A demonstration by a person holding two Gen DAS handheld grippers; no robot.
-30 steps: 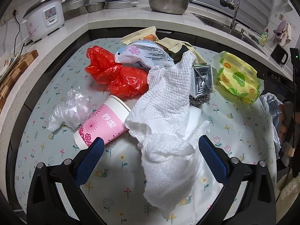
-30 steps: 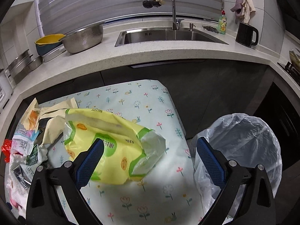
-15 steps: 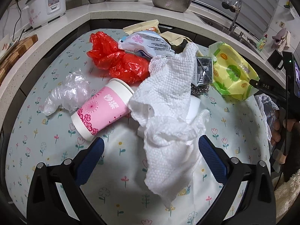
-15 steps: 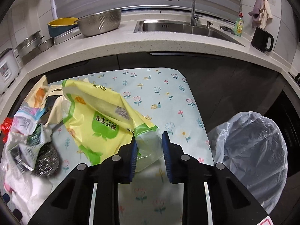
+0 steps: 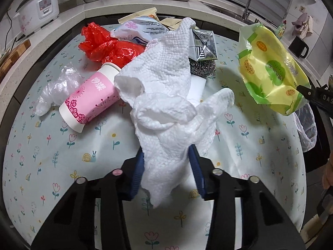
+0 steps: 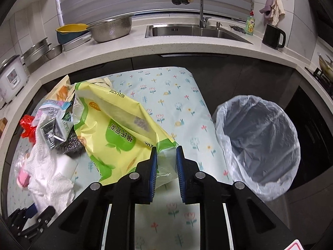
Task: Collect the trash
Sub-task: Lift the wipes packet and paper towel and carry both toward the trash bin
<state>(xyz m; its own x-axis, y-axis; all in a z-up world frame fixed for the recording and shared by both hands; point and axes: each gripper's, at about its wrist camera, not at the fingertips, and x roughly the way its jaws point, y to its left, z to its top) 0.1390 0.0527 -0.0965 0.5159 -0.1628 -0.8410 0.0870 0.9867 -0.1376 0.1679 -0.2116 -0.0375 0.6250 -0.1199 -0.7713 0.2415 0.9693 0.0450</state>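
Through the left wrist view I am watching my left gripper (image 5: 167,166) closing its blue jaws on the crumpled white paper towel (image 5: 166,104), which is lying mid-tablecloth against the pink flowered paper cup (image 5: 89,102) and red plastic bag (image 5: 108,45); its pads are already touching the towel's lower folds. Through the right wrist view my right gripper (image 6: 166,166) is narrowing on the clear end of the yellow-green plastic wrapper (image 6: 116,129), lifting it near the floral tablecloth's (image 6: 181,108) right edge. Only this view is showing the whole grey-lined trash bin (image 6: 258,141) beyond that edge.
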